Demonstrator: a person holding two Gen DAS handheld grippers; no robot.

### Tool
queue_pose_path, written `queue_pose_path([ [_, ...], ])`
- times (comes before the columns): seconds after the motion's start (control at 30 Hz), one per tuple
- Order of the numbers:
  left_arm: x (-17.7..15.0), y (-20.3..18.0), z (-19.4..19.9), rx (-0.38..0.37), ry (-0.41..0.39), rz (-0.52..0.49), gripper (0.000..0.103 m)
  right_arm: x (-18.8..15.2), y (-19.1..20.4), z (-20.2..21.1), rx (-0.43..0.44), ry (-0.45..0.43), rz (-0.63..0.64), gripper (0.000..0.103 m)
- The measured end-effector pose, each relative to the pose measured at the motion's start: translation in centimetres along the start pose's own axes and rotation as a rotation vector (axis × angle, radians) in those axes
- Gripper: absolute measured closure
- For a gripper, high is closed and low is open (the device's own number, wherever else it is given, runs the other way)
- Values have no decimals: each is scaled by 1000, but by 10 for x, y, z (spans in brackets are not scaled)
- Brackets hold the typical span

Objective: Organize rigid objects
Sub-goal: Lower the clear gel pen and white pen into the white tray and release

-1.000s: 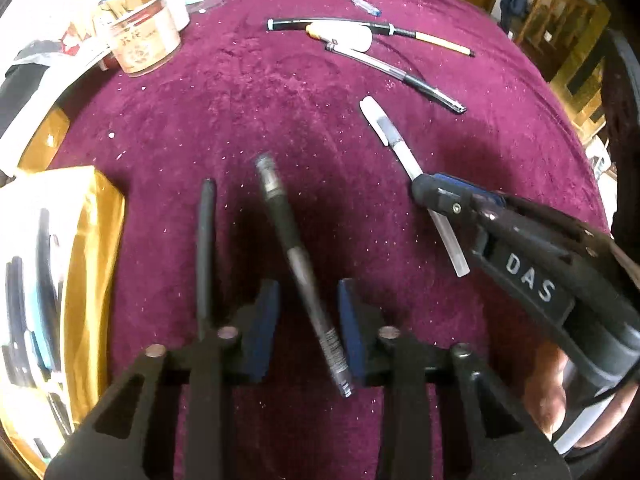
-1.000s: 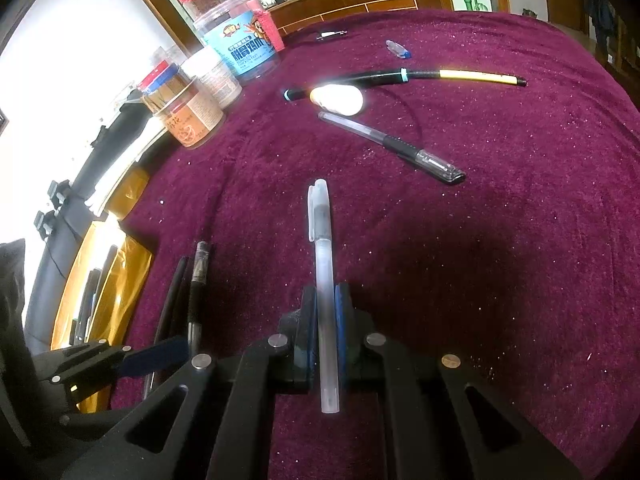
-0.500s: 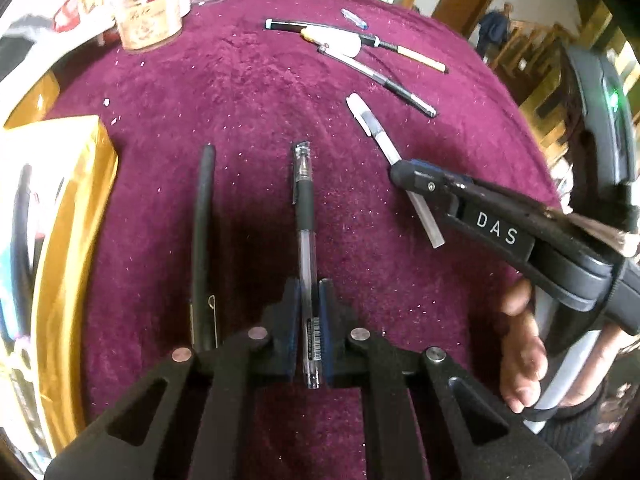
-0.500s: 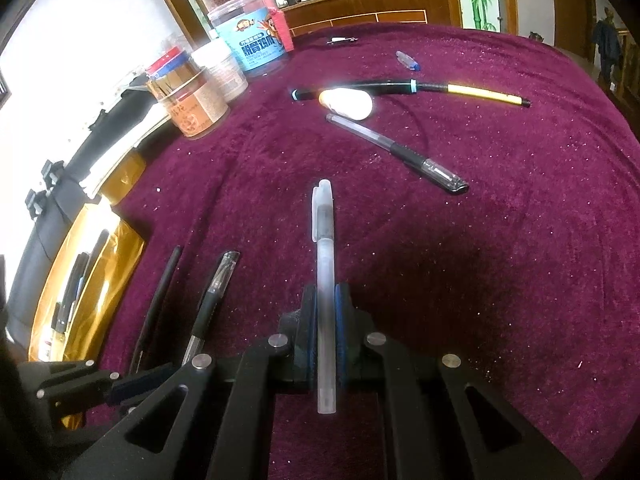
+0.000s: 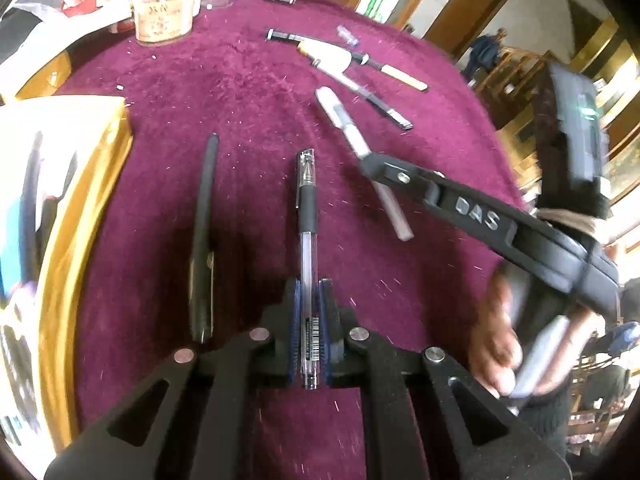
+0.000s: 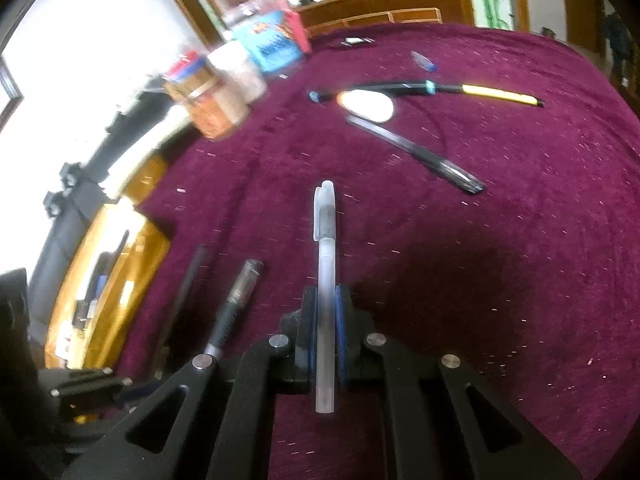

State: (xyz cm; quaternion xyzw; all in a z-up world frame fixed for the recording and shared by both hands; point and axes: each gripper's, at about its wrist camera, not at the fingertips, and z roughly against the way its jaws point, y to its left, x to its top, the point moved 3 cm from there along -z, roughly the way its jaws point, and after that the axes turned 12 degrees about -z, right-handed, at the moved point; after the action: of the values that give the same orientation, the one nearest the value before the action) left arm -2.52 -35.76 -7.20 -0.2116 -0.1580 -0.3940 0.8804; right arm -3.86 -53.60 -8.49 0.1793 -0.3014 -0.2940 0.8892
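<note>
My left gripper is shut on a clear gel pen with a black grip, held lengthwise above the maroon cloth. My right gripper is shut on a frosted white pen; it also shows in the left wrist view, sticking out of the right gripper's fingers. A black pen lies on the cloth left of my left gripper. A gold box holding several pens stands at the left.
At the back lie a long black-and-yellow pen, a white oval object, a dark gel pen and a small blue cap. Jars crowd the back left.
My left gripper closed on the gel pen, which had lain loose and slanted between its open fingers, and lifted it. The right gripper kept its hold on the white pen and rose slightly.
</note>
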Motion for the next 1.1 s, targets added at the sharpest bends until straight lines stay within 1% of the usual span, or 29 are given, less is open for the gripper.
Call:
queue_pose_path([
  [0.07,-11,7,27,-6,-38,16,97,-3,12,10,61,-13,16,96],
  [0.17,-25,28,73,-16,-108,48,97,-11,33,22,119,-30,67,96],
  [0.23,-35,48,104,4,-158,74,97,-18,47,25,141,-31,102,96],
  [0.3,-44,72,129,44,-194,109,97,-28,58,26,163,-21,122,96],
  [0.37,-54,99,150,117,-226,148,97,-39,74,29,181,-20,166,96],
  [0.43,-65,127,162,183,-237,203,97,-47,90,32,186,-27,193,95],
  [0.47,-70,140,166,186,-240,231,97,-49,98,31,197,-10,185,95],
  [0.53,-76,160,169,184,-247,272,97,-53,118,26,227,31,183,95],
  [0.6,-79,176,172,194,-263,296,97,-60,150,18,209,55,198,95],
  [0.67,-79,186,170,193,-265,304,97,-68,182,7,238,83,203,95],
  [0.73,-74,196,159,193,-246,308,97,-74,210,-10,249,96,214,95],
  [0.8,-75,208,152,201,-220,309,97,-81,232,-37,237,103,233,95],
  [0.9,-70,225,132,198,-164,321,97,-86,238,-72,188,103,243,95],
  [0.97,-68,233,120,214,-130,332,97,-93,234,-87,194,125,227,95],
  [1.03,-67,239,108,234,-84,348,97,-95,233,-92,193,135,224,95],
  [1.1,-67,239,100,238,-57,355,96,-94,232,-91,185,120,239,95],
])
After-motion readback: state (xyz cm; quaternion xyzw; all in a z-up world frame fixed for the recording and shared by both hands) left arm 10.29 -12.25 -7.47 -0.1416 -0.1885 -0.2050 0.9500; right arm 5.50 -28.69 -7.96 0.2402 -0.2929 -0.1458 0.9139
